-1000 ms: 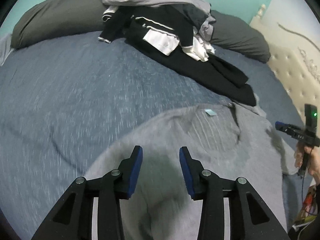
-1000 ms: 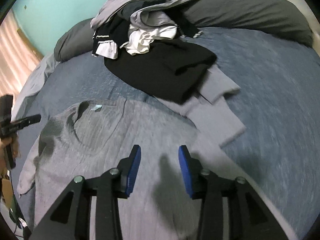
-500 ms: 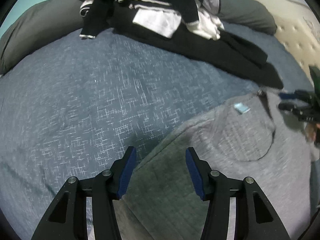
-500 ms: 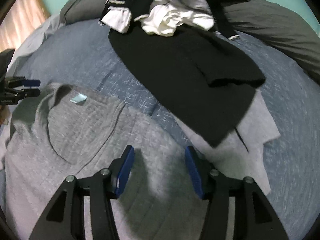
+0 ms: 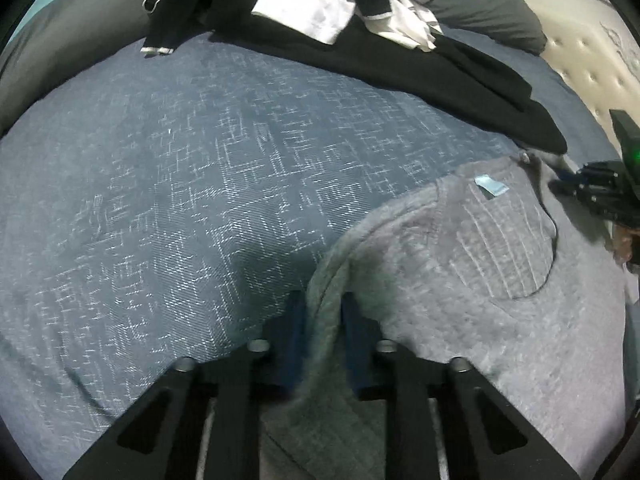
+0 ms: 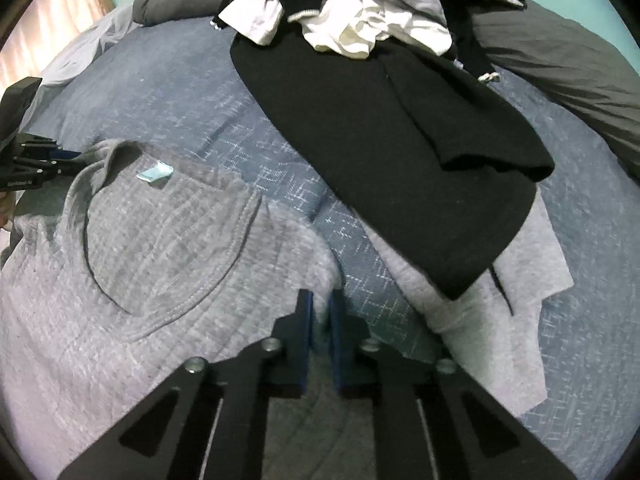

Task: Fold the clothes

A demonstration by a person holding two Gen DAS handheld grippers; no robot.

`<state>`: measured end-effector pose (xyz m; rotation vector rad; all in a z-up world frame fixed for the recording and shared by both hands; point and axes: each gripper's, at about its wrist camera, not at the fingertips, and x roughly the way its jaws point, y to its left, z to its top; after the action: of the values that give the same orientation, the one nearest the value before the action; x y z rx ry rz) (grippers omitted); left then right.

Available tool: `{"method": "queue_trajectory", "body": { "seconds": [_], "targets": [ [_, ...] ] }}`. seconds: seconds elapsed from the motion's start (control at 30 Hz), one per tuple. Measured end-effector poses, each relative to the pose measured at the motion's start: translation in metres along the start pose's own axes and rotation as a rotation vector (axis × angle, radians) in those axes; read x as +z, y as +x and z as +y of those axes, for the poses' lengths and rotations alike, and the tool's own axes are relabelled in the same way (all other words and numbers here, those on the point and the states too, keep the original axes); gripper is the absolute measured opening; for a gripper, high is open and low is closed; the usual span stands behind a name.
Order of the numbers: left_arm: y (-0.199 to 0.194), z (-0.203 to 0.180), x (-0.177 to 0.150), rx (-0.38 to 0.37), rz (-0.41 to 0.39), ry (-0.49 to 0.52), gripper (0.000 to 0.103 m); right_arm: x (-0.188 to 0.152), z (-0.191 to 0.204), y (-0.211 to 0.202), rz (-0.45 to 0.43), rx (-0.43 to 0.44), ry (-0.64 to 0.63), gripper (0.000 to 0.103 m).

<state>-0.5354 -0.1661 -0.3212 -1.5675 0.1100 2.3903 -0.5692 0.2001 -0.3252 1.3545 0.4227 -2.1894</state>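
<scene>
Sweater: a grey knit sweater (image 5: 460,280) is spread on the blue bedspread (image 5: 180,200), collar and pale label (image 6: 154,172) ahead of both claws.
Left claw (image 5: 322,320): pads are clamped on the sweater's left shoulder edge.
Right claw (image 6: 320,316): pads are pinched together on the right shoulder edge.
Clothes pile (image 6: 380,80): black and white garments are heaped beyond the right claw.

A sweater (image 5: 460,280) lies flat on the bed (image 5: 180,200) (neck opening facing away); behind it sits a clothes pile (image 6: 380,80), pillows (image 6: 568,64) beyond.
</scene>
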Motion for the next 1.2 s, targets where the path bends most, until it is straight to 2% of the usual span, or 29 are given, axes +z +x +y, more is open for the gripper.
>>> {"method": "queue_trajectory", "body": {
  "seconds": [0.07, 0.3, 0.57, 0.83, 1.07, 1.2],
  "targets": [
    [-0.009, 0.001, 0.003, 0.008, -0.017, -0.002, 0.007, 0.001, 0.001, -0.007, -0.019, -0.012, -0.008, 0.005],
    [-0.039, 0.004, 0.015, 0.038, -0.076, -0.009, 0.005, 0.015, 0.000, -0.046, -0.101, -0.070, -0.021, 0.004],
    [-0.063, 0.010, 0.025, 0.059, -0.129, -0.027, 0.005, 0.035, -0.009, -0.063, -0.135, -0.116, 0.000, 0.004],
    [-0.028, 0.023, 0.037, 0.067, -0.084, -0.070, 0.005, 0.042, -0.013, -0.030, -0.096, -0.128, 0.021, 0.004],
    [0.011, 0.026, 0.035, 0.083, -0.040, -0.101, 0.006, 0.030, -0.017, 0.011, -0.051, -0.102, 0.053, 0.004],
    [0.017, 0.035, 0.028, 0.057, -0.047, -0.168, 0.011, 0.029, -0.015, 0.010, -0.063, -0.104, 0.071, 0.008]
  ]
}}
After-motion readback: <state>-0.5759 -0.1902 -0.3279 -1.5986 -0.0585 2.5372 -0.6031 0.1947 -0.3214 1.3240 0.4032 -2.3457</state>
